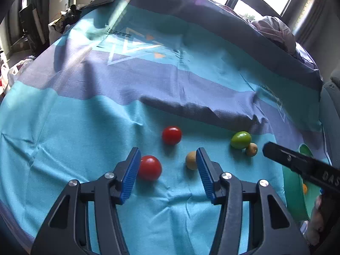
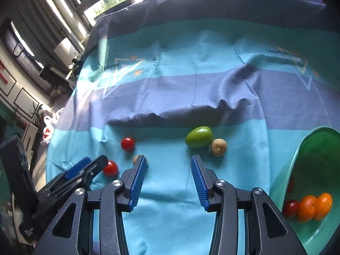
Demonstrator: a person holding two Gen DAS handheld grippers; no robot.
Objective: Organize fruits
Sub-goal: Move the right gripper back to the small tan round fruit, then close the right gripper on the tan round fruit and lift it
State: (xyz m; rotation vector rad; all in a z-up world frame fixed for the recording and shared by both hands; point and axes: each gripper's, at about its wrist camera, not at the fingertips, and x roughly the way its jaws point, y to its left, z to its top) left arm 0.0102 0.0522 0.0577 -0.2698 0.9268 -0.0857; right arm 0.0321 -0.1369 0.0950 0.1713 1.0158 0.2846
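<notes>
right wrist shows the bowl (image 2: 306,148) holding oranges (image 2: 314,207) and tomatoes (image 2: 290,208); five fruits wait on the bed (image 2: 170,191). both claws, left claw (image 1: 167,174) and right claw (image 2: 169,180), gape wide, empty.

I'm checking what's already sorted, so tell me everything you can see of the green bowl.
The green bowl is smooth and plastic-looking, mint outside and deeper green inside. It sits at the right edge of the teal and purple cloth, apart from the loose fruit. Inside lie two oranges and dark red tomatoes, bunched together low in the bowl. Neither gripper touches it.
</notes>
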